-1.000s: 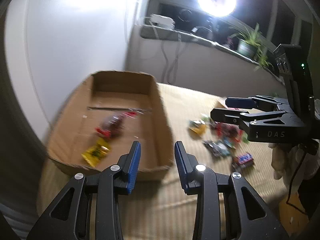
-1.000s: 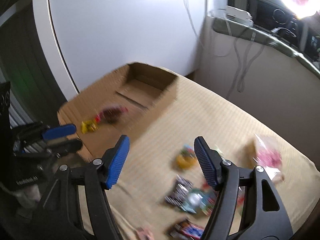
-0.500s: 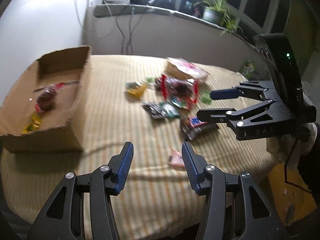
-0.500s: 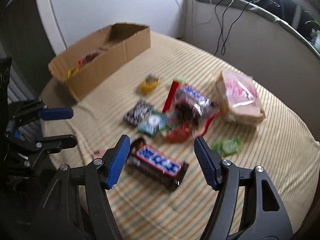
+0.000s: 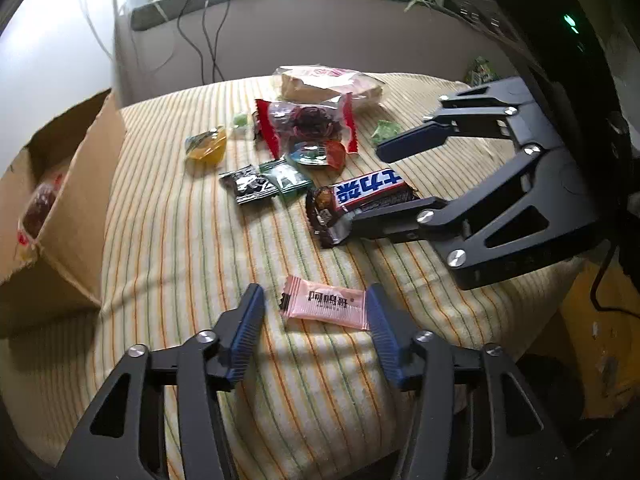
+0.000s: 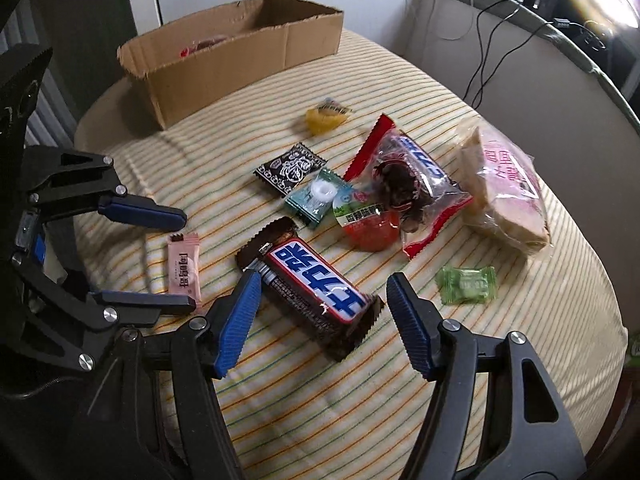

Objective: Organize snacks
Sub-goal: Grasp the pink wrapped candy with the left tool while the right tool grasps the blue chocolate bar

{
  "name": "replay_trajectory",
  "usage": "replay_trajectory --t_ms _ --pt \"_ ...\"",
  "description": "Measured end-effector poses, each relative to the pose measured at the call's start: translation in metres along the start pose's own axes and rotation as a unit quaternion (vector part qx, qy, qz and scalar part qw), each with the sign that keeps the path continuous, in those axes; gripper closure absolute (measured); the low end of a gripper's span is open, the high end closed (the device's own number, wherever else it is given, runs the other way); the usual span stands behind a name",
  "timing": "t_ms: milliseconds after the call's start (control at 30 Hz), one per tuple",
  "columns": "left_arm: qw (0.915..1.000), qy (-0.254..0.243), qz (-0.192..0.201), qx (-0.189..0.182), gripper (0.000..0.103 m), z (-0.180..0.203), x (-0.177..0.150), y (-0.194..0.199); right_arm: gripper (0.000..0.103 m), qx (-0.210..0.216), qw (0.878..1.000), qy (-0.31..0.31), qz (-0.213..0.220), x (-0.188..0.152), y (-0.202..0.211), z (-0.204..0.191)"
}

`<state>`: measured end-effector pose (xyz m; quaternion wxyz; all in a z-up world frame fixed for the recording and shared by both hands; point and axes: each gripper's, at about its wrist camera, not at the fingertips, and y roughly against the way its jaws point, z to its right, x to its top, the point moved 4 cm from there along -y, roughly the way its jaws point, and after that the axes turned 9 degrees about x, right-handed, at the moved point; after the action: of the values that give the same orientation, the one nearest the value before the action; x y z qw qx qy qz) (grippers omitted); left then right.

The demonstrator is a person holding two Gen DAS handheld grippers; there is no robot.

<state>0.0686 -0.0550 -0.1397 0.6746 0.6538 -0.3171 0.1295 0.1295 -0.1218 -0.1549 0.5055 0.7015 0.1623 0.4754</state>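
Note:
My left gripper [image 5: 314,306] is open, its fingers on either side of a pink candy packet [image 5: 324,302] lying on the striped cloth; the packet also shows in the right wrist view [image 6: 184,266]. My right gripper [image 6: 322,300] is open, straddling a brown and blue chocolate bar [image 6: 310,286], which also shows in the left wrist view [image 5: 360,196]. A cardboard box [image 6: 236,52] with a few snacks inside stands at the table's far left [image 5: 68,196].
Loose snacks lie mid-table: a black packet [image 6: 290,168], a teal mint [image 6: 318,196], a red jelly cup [image 6: 370,226], a red-edged bag [image 6: 406,178], a yellow candy [image 6: 326,116], a green candy [image 6: 466,284] and a wrapped sandwich [image 6: 506,188]. The table edge [image 5: 500,320] drops off at the right.
Both grippers swung away from the box and came down to the snacks. The left now straddles the pink packet, the right straddles the chocolate bar.

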Motion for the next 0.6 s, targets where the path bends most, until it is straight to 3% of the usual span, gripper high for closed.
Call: replay_trajectory --t_ms 67,200,300,433,500,600 --pt "0.9999 -0.013 0.001 0.004 0.045 0.0025 -0.0024 -0.001 0.035 0.002 1.0 0.004 -0.002 0.003 -0.0041 -0.0004" --pt "0.9998 -0.018 0.002 0.001 0.045 0.0028 -0.0043 -0.0004 0.049 0.018 1.0 -0.001 -0.012 0.0017 -0.0115 -0.0002" --pt "0.9997 -0.025 0.004 0.002 0.047 0.003 -0.0057 -0.0004 0.051 0.021 1.0 -0.003 -0.01 0.001 -0.0111 -0.0004" --pt "0.9996 -0.025 0.011 0.007 0.065 0.0006 -0.0033 -0.0029 0.064 0.03 0.999 -0.013 -0.008 -0.0016 -0.0087 0.001" --pt "0.9997 -0.019 0.011 0.006 0.068 -0.0025 -0.0023 -0.0035 0.073 0.03 0.999 -0.015 -0.007 -0.0018 -0.0081 0.0004" --pt "0.9999 -0.006 0.013 0.003 0.068 -0.0048 -0.002 -0.0037 0.074 0.03 0.999 -0.024 -0.005 -0.0011 -0.0092 0.0021"
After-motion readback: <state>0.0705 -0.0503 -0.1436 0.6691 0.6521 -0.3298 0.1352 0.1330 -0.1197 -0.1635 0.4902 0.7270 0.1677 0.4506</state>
